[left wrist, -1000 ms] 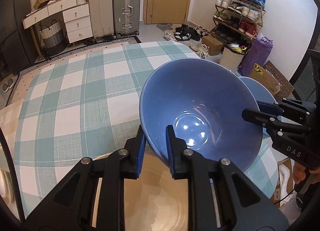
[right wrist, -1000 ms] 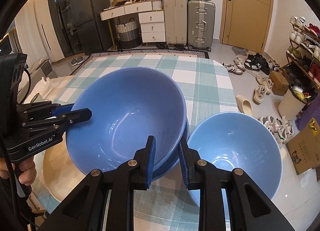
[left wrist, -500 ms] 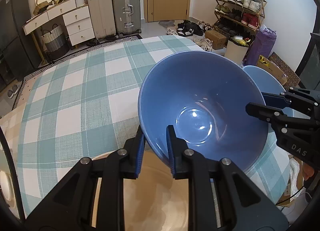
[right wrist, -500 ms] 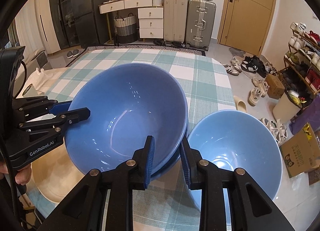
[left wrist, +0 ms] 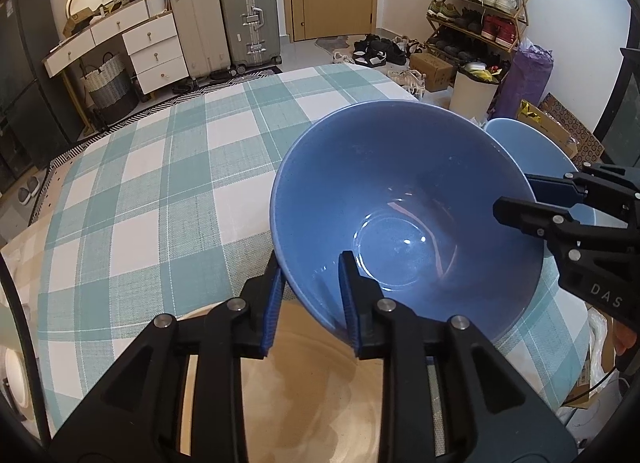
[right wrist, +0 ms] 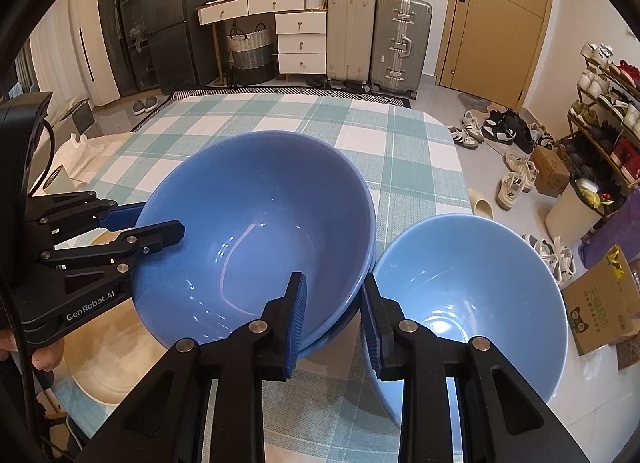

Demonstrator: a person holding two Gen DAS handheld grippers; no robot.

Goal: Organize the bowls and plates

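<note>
A dark blue bowl [left wrist: 404, 199] [right wrist: 256, 231] is nested in a second blue bowl [right wrist: 340, 323] on the checked tablecloth. My left gripper [left wrist: 310, 283] is shut on the top bowl's near rim; it also shows in the right wrist view [right wrist: 160, 219]. My right gripper [right wrist: 332, 315] straddles the opposite rim of both bowls, one pad inside the top bowl, its jaws wider than the rims; it shows in the left wrist view [left wrist: 516, 199]. A light blue bowl [right wrist: 472, 295] [left wrist: 560, 167] stands just right of the stack. A beige plate [left wrist: 312, 391] [right wrist: 104, 351] lies under my left gripper.
The table [left wrist: 152, 183] carries a green and white checked cloth, bare toward its far side. Beyond it are suitcases [right wrist: 380, 35], a white dresser [right wrist: 280, 23] and a shoe rack [left wrist: 476, 3]. Shoes and a cardboard box [right wrist: 600, 299] lie on the floor right of the table.
The top blue bowl has tipped more level and settled lower into the stack. My right gripper's jaws have widened slightly around the rims.
</note>
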